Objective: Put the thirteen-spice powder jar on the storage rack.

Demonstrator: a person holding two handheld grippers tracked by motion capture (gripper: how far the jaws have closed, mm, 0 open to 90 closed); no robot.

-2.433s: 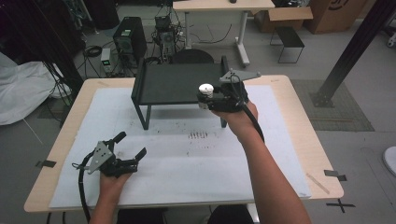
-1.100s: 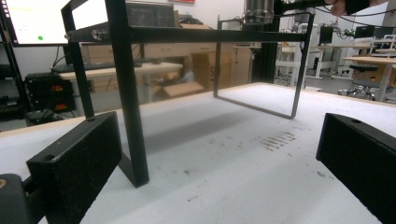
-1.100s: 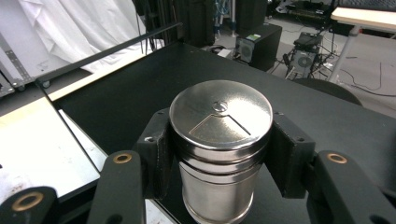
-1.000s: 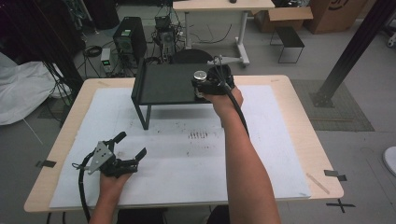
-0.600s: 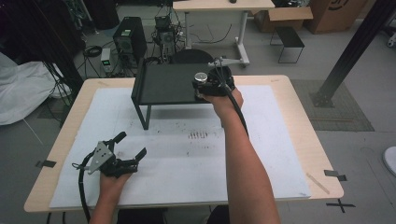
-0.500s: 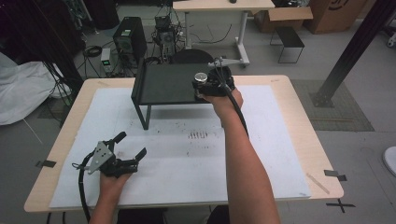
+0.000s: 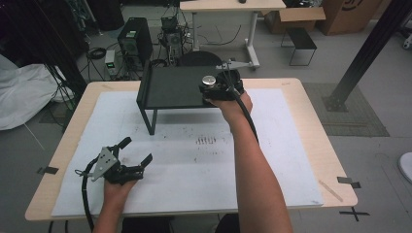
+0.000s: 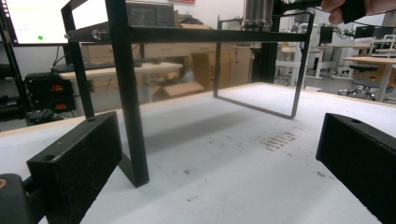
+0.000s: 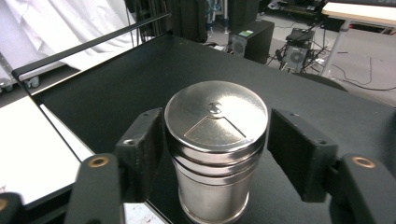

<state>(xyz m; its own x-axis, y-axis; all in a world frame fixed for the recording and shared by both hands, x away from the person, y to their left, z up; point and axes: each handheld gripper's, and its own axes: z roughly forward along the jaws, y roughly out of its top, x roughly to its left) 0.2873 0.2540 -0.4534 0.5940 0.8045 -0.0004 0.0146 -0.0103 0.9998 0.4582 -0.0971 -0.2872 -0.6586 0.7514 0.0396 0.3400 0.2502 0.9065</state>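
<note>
While the steel shaker [image 9: 215, 149] stands upright on the black shelf [image 9: 116, 88], the right claw [image 9: 217, 149], just loosened, brackets it.

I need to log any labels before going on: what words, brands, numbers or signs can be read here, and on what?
None can be read.
Metal shaker: lid bears a wedge-shaped panel, no lettering.
Cardboard box: dark mark, cut off and blurred, unreadable.
Monitor: bright screen with a green dot, text too small.
Black shelf: no markings.
</note>
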